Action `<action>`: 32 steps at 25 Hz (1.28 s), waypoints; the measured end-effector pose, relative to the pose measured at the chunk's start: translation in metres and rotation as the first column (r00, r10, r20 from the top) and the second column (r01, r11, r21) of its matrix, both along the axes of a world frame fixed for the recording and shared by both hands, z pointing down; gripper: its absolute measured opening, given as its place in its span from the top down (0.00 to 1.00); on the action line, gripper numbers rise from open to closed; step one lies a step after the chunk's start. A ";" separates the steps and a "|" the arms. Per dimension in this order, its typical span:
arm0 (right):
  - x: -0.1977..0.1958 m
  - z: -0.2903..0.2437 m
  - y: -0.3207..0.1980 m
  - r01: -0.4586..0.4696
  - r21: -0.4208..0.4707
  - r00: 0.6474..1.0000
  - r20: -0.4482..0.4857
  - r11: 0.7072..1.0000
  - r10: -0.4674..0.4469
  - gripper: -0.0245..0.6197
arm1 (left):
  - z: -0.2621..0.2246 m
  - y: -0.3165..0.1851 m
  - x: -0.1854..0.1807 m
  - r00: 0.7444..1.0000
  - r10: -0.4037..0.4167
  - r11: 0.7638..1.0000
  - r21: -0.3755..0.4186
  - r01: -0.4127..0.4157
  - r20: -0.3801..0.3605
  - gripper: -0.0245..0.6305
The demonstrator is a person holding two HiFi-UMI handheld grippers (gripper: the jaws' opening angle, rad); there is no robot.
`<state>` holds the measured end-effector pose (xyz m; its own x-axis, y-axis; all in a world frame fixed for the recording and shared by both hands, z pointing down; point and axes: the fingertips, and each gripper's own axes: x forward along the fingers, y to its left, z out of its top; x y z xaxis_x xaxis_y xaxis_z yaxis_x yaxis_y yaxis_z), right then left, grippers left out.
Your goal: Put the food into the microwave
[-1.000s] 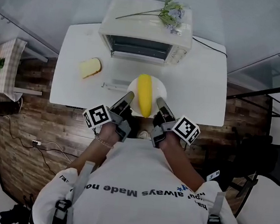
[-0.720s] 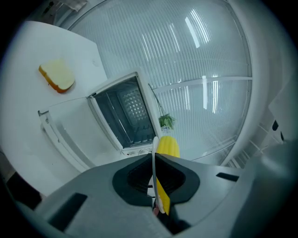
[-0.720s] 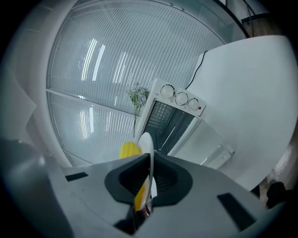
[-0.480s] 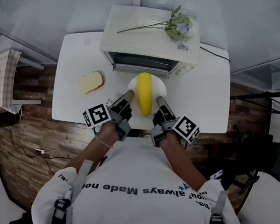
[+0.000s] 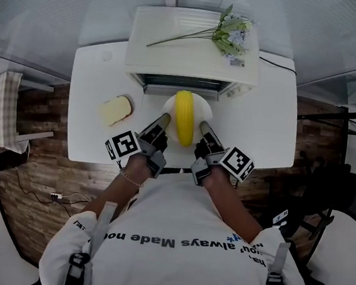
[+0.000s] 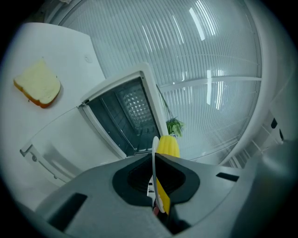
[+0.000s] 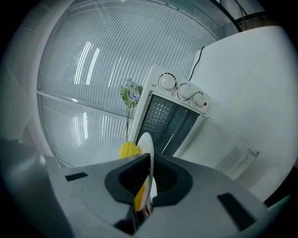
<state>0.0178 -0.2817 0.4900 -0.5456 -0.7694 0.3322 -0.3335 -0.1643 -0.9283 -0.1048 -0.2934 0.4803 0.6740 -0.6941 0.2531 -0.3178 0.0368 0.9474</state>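
Both grippers are carrying the round white plate (image 5: 167,108) with a long yellow corn cob (image 5: 183,117) lying loose on top. The left gripper (image 5: 161,125) has its jaws clamped on the plate's left rim and the right gripper (image 5: 203,131) is pinching the right rim the same way. Both gripper views show the rim edge-on, squeezed between the pads.

The plate is held level just in front of the cream microwave (image 5: 188,45), right over its dropped-open glass door (image 6: 60,139).

Handling-wise, I'd guess the plate is stiff, slick and breakable. The cob is round, so it'll probably roll if the plate tips. 2 opposite rim grips seem like the right call, so keep it flat and go in slow.

Compared with 1 second back, the plate has shifted forward from mid-table, and its far edge now almost meets the opening. The grips look unchanged. The slice of yellow bread (image 5: 116,110) sits in the same spot on the white table (image 5: 257,115), well off to the left.
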 end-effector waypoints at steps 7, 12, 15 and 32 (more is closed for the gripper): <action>0.009 0.005 -0.010 0.008 -0.001 1.000 -0.004 1.000 -0.008 0.93 | 0.006 -0.009 0.009 1.000 -0.016 1.000 -0.008 0.016 0.005 0.94; 0.018 0.018 -0.015 0.026 -0.022 1.000 -0.002 0.999 -0.026 0.93 | 0.017 -0.012 0.018 1.000 -0.030 0.999 -0.022 0.031 0.003 0.94; 0.020 0.029 -0.021 0.032 -0.028 0.999 0.000 0.999 -0.032 0.93 | 0.028 -0.017 0.019 0.999 -0.036 0.999 -0.028 0.036 0.007 0.94; 0.021 0.094 -0.079 0.010 -0.018 1.000 -0.012 1.000 -0.010 0.93 | 0.095 -0.076 0.019 0.998 -0.062 0.998 -0.004 0.062 0.020 0.94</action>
